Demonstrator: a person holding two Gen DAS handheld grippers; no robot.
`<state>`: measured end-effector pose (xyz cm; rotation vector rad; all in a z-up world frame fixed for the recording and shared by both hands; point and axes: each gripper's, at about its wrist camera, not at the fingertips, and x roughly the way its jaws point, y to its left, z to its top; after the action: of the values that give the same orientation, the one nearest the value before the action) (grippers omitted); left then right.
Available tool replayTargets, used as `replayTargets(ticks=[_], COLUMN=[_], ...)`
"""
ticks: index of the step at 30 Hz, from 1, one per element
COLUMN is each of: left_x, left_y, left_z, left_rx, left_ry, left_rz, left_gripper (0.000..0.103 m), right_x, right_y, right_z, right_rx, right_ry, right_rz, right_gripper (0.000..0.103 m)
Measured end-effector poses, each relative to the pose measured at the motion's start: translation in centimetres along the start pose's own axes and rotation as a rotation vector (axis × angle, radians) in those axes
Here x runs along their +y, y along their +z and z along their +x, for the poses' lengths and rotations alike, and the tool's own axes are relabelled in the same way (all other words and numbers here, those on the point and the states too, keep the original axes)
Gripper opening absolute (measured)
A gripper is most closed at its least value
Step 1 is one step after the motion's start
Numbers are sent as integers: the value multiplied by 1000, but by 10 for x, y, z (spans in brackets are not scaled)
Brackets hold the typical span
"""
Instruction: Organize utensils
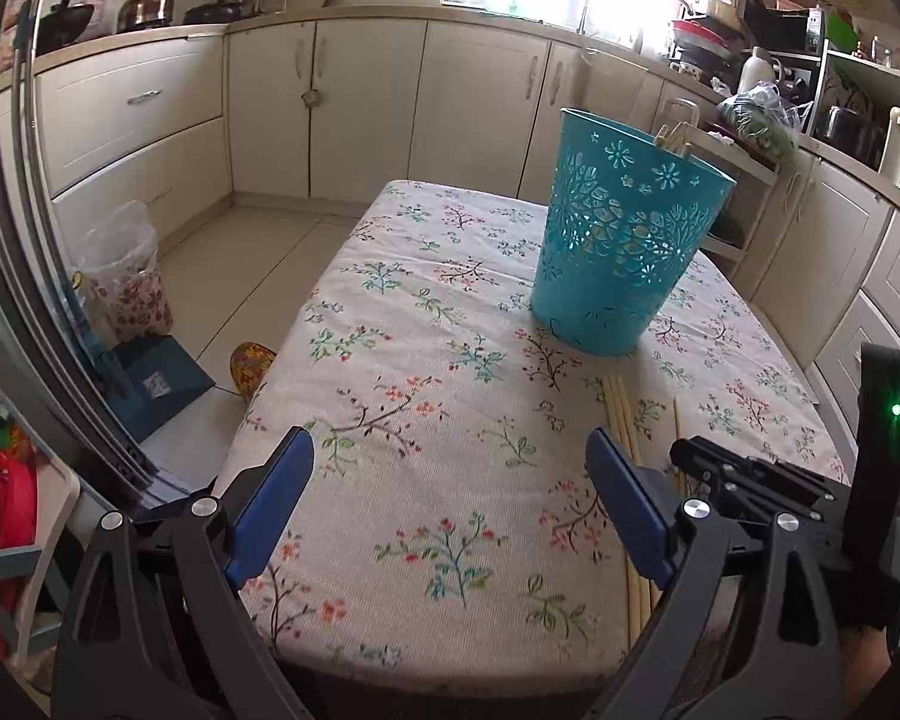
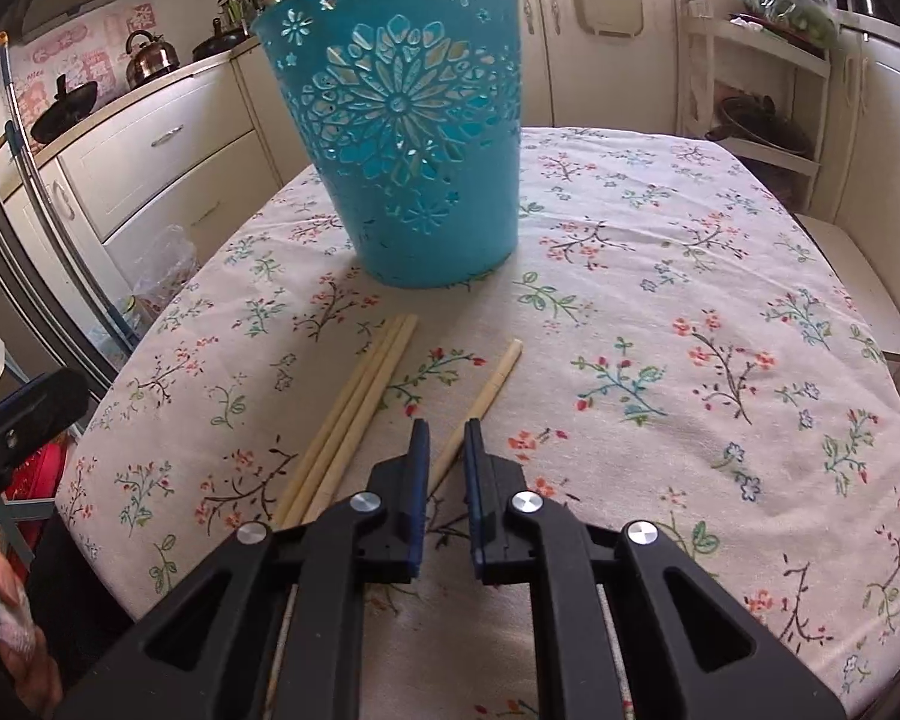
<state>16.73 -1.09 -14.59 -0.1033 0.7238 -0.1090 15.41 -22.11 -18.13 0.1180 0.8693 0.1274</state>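
Observation:
A teal cut-out basket stands on the floral tablecloth; it also shows in the left wrist view, with wooden chopstick ends sticking out of its rim. Three wooden chopsticks lie side by side in front of it, also visible in the left wrist view. A single chopstick lies to their right and runs between the fingers of my right gripper; the jaws are narrowly apart around it, not clamped. My left gripper is wide open and empty over the table's near edge.
The table is covered with the floral cloth. Kitchen cabinets surround it. A shelf unit stands behind on the right. A bag and a blue box sit on the floor at left.

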Motion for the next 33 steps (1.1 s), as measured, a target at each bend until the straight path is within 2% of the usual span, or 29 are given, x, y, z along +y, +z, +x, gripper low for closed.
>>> replayTargets(ticks=[6, 12, 22, 24, 28, 33], left_x=[-2, -3, -3, -6, -19, -36], left_y=[-13, -16, -23, -20, -9, 2], left_z=[-4, -5, 9, 13, 22, 43], left_rx=[4, 5, 54, 65, 79, 113], left_ry=[0, -7, -19, -41, -89, -89], left_rz=[33, 52, 59, 54, 58, 71], left_gripper=[89, 90, 90, 90, 90, 90], right_x=[-14, -10, -12, -12, -17, -22], right_y=[-6, -7, 0, 1, -1, 0], right_z=[-8, -8, -1, -1, -3, -2], right_rx=[-29, -34, -10, -6, -10, -14], right_ry=[12, -6, 8, 2, 26, 57], right_rz=[42, 25, 57, 45, 59, 78], right_gripper=[14, 15, 15, 11, 10, 10])
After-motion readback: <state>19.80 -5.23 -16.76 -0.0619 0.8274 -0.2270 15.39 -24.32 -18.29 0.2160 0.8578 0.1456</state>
